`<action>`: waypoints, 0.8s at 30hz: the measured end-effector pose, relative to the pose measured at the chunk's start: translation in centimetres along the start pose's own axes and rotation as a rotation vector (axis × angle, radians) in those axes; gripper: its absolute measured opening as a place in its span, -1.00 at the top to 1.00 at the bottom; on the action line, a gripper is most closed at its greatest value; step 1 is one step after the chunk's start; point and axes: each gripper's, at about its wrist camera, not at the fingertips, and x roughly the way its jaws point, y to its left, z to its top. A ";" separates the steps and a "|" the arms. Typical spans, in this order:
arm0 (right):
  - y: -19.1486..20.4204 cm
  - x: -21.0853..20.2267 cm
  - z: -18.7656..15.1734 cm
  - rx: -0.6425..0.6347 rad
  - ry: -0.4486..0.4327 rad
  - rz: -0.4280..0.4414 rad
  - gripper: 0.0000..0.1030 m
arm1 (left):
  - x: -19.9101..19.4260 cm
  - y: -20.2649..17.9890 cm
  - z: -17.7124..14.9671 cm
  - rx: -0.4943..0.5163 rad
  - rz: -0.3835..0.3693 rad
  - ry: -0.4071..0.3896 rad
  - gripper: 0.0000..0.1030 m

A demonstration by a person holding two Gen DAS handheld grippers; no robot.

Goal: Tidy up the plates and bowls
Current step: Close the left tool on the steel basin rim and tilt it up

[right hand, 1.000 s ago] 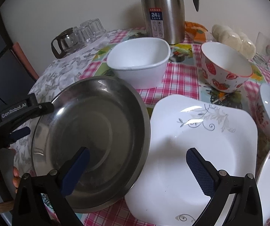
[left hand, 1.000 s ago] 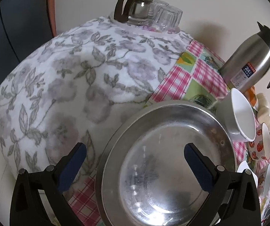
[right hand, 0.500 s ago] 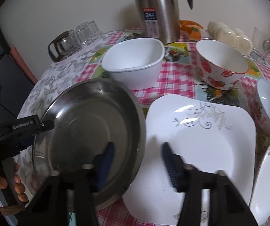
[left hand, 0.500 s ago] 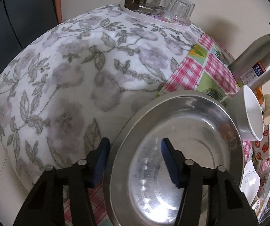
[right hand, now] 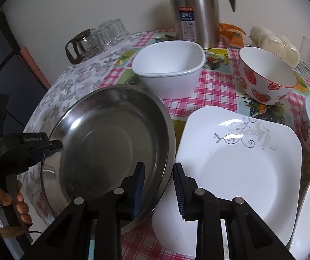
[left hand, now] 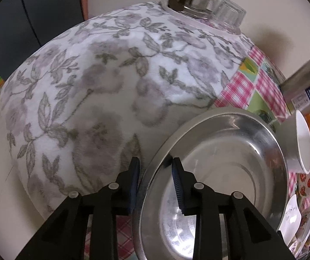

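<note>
Two tools straddle opposite edges of the steel plate point(right hand: 111, 143): the left tool point(left hand: 153, 184) has its pads narrowed around the near rim, one pad outside and one inside, and the right tool point(right hand: 158, 186) brackets the rim next to the white square plate point(right hand: 237, 164). Whether either pad presses the metal I cannot tell. Behind on the desk point(right hand: 217, 86) stand a white bowl point(right hand: 170, 69) and strawberry bowl point(right hand: 265, 75), then a thermos point(right hand: 193, 10).

Round table point(right hand: 217, 91) under pink-checked cloth; grey floral towel point(left hand: 103, 99), steel basin point(right hand: 111, 143), white square plate point(right hand: 241, 162), thermos point(right hand: 193, 10) on top.
</note>
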 end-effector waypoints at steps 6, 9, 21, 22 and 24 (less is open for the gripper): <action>1.3 0.1 -0.1 -0.043 0.004 0.043 0.44 | -0.2 2.0 0.1 -0.081 0.014 -0.005 0.30; 1.9 0.3 -0.1 -0.062 0.005 0.059 0.44 | -0.2 2.6 0.3 -0.102 0.023 -0.006 0.28; 2.7 2.4 -0.7 -0.070 0.060 0.087 0.44 | 0.0 3.5 0.1 -0.135 0.015 -0.008 0.21; 2.7 2.6 -0.7 -0.071 0.063 0.084 0.44 | 0.1 3.5 0.1 -0.132 0.018 -0.008 0.20; 2.8 3.0 -0.8 -0.067 0.063 0.079 0.49 | 0.3 3.2 0.1 -0.125 0.025 -0.011 0.20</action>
